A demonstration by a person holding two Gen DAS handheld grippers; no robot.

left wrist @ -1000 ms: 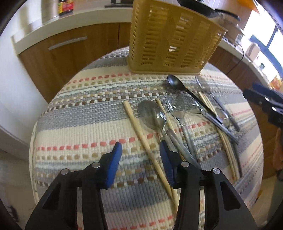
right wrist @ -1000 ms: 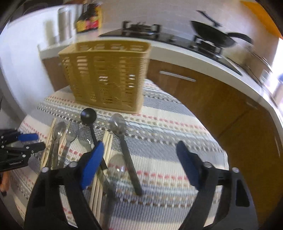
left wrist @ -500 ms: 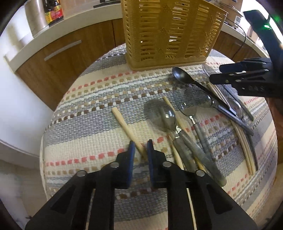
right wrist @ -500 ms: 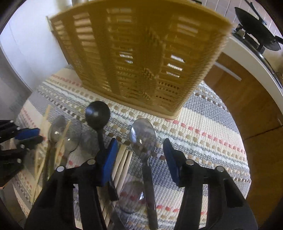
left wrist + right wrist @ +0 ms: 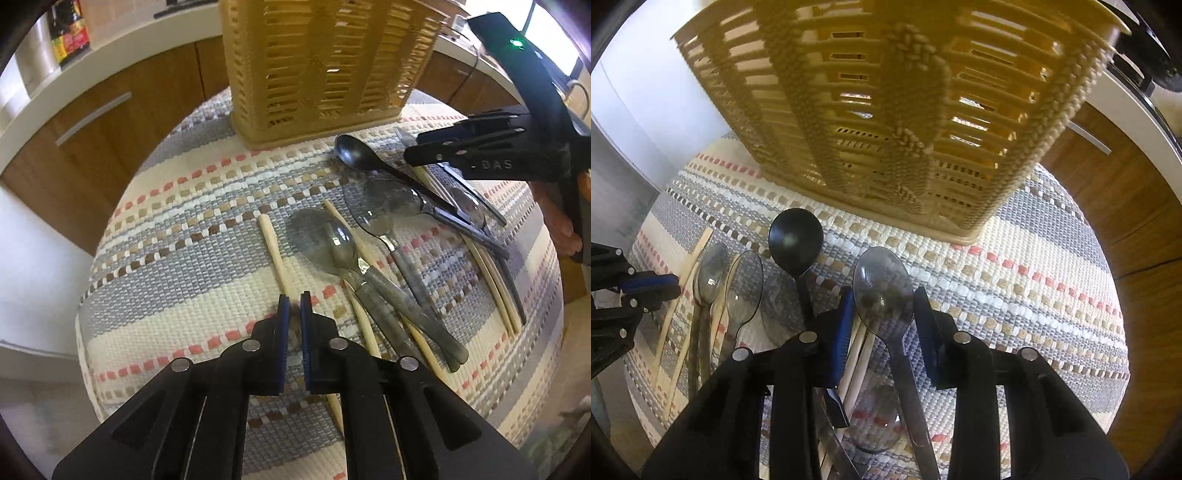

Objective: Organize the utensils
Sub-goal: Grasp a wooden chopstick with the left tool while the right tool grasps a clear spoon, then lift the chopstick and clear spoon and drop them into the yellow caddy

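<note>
A yellow slotted utensil basket (image 5: pixel 325 62) stands at the back of a striped woven mat (image 5: pixel 177 236); it fills the top of the right wrist view (image 5: pixel 894 110). Spoons and wooden chopsticks lie in front of it. My left gripper (image 5: pixel 294 301) is shut on the leftmost chopstick (image 5: pixel 273 251), near its middle. My right gripper (image 5: pixel 884 295) is open, its blue pads on either side of a steel spoon (image 5: pixel 882 291) without touching it. A black spoon (image 5: pixel 796 240) lies just left of it.
Two steel spoons (image 5: pixel 332 243) overlap at the centre with chopsticks under them. More chopsticks (image 5: pixel 495 273) lie at the right. Wooden cabinets (image 5: pixel 103 110) and a white counter run behind the mat. The mat's edges drop off all around.
My left gripper came down and closed on the leftmost chopstick. My right gripper moved in toward the basket, lowered over the steel spoon and narrowed its opening.
</note>
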